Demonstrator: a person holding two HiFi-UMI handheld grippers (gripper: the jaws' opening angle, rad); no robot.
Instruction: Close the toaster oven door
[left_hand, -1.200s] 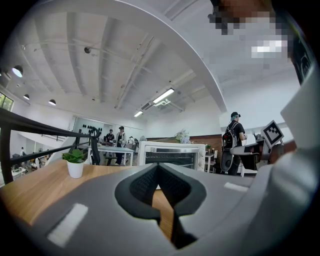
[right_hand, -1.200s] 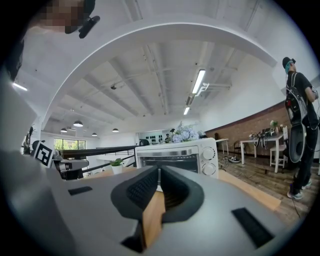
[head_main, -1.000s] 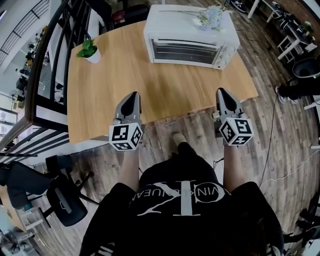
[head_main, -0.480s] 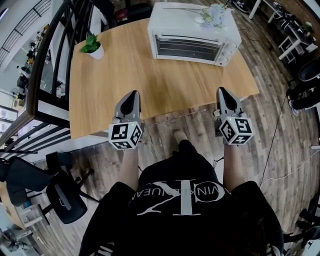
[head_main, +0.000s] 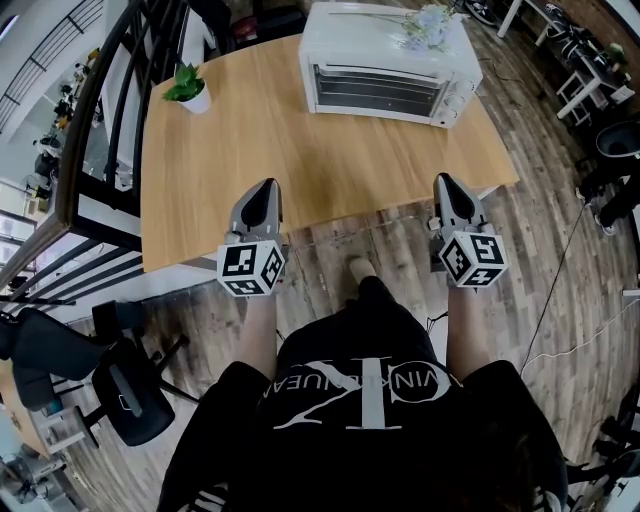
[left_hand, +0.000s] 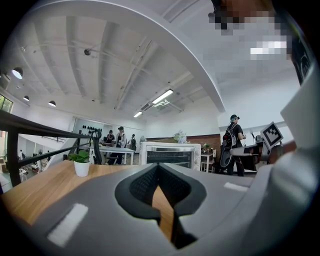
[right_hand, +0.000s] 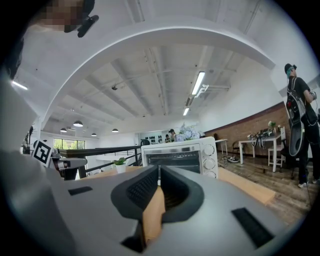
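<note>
A white toaster oven (head_main: 385, 60) stands at the far side of the wooden table (head_main: 300, 150). Its glass door (head_main: 375, 92) sits upright, flush with the front, and knobs are at its right end. The oven also shows straight ahead in the left gripper view (left_hand: 170, 154) and in the right gripper view (right_hand: 182, 156). My left gripper (head_main: 262, 190) (left_hand: 157, 167) hovers by the table's near edge, jaws shut and empty. Level with it, my right gripper (head_main: 443, 182) (right_hand: 159, 170) is held off the table's near right corner, also shut on nothing. Both are well short of the oven.
A small potted plant (head_main: 190, 88) stands at the table's far left. Pale flowers (head_main: 425, 25) lie on the oven's top. A black railing (head_main: 110, 100) runs along the table's left side, with an office chair (head_main: 120, 390) below. A person (right_hand: 297, 125) stands at the right.
The oven and table have slid slightly up and right in the head view. Both grippers keep their place and stay shut. The legs at the right edge have shifted.
</note>
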